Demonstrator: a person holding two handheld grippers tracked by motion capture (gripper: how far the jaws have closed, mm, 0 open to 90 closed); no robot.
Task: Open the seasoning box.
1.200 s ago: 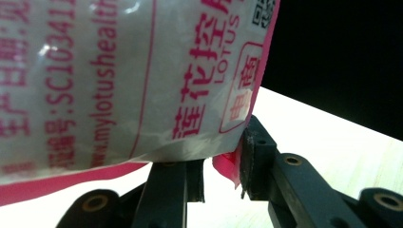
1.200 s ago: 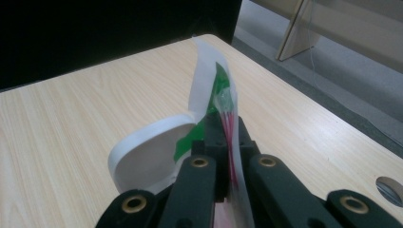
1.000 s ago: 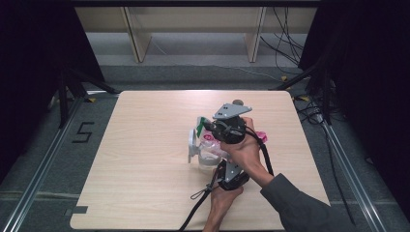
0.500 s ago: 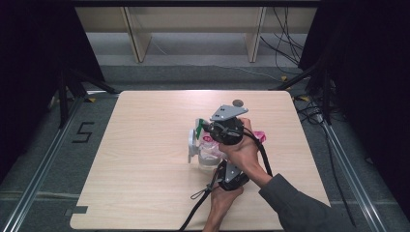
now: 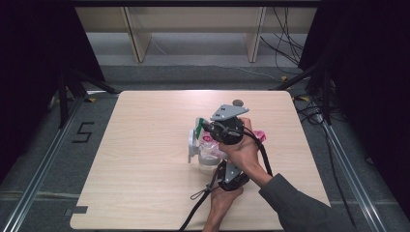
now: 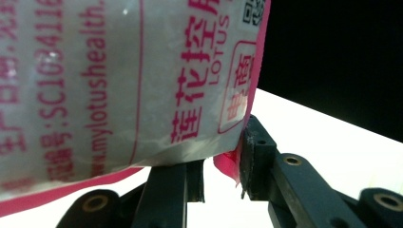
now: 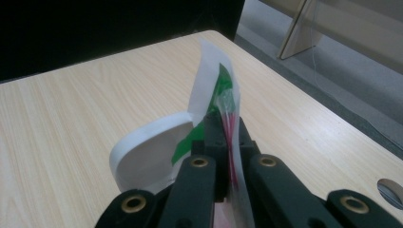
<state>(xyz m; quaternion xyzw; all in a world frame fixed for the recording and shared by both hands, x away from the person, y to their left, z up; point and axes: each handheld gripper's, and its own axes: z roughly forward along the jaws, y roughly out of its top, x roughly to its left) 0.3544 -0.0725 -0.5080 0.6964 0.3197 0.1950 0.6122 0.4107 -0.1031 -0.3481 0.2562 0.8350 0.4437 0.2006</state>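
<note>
Table (image 5: 135, 159) of pale wood, bare apart from the work near its middle. Beyond the far edge, floor, cables and shelf legs (image 5: 138, 41). Right gripper (image 5: 205, 129) sits over the bag (image 5: 209, 154), its grey plate (image 5: 227, 112) and the person's hand (image 5: 244, 152) masking most of the plastic from above. Right jaws pinched tight on the bag's top edge (image 7: 227, 102), clear film with green and white card beside it. Left gripper (image 6: 221, 166) low and near the person, jaws closed on the pink-bordered lower edge (image 6: 228, 164) of the bag; printed face blocks most of that view. Bag's contents hard to make out. Against the earlier frames, no shift: both hands and bag unchanged.
</note>
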